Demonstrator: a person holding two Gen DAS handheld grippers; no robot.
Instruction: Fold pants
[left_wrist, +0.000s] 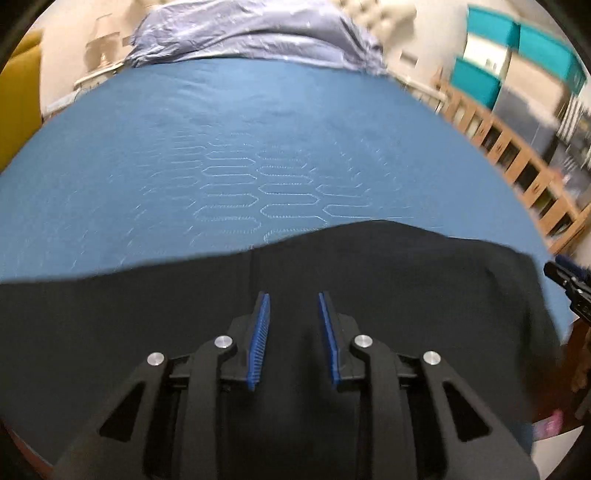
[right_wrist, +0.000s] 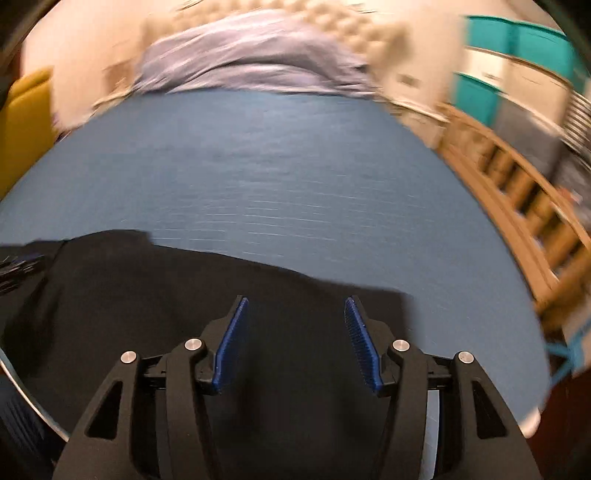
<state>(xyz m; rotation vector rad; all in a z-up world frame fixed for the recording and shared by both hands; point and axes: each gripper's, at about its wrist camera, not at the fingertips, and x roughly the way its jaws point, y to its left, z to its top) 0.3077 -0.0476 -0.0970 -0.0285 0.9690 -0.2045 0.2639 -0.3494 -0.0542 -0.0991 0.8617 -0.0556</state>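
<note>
Left wrist: my left gripper (left_wrist: 294, 301) parted, empty, over black pants (left_wrist: 369, 273) flat on blue bedspread (left_wrist: 258, 122). Right gripper (right_wrist: 296, 304) wider, empty, near the pants' edge. Pinch both edge corners evenly, low.

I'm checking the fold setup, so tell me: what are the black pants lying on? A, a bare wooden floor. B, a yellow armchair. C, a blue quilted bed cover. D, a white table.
C: the black pants lie spread on the blue quilted bed cover, with both the left gripper and the right gripper open above the fabric.
</note>
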